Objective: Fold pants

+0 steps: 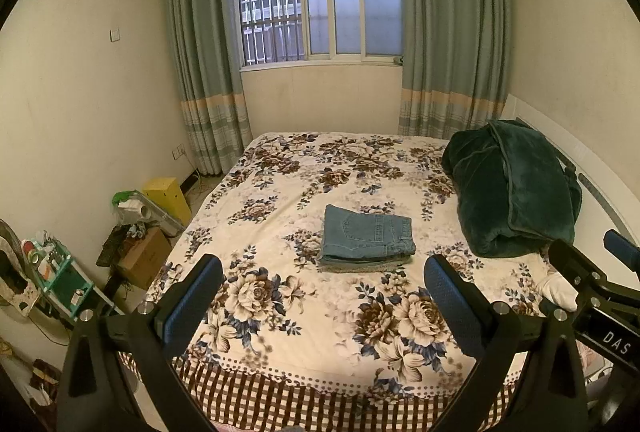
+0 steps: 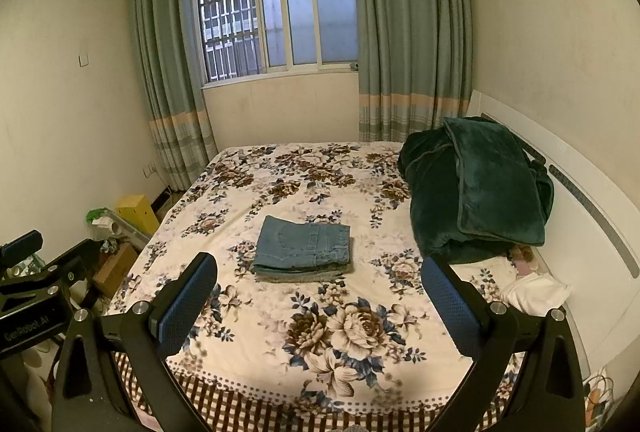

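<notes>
Since pants [image 1: 367,237] lie folded mid-bed [image 1: 280,360], task judged done; denim soft, weighty, best pinched at folded edge. Left gripper [image 1: 323,296], right gripper [image 2: 319,294] spread, nothing held.

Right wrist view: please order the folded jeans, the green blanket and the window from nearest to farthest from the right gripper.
From the right gripper:
1. Folded jeans, straight ahead at the middle of the bed.
2. Green blanket, farther back on the right, by the headboard.
3. Window, in the far wall beyond the bed.

Faded matt denim pants [image 1: 367,237] on smooth floral cotton bedspread [image 1: 304,296]; plush velvety green blanket [image 1: 516,188]
</notes>
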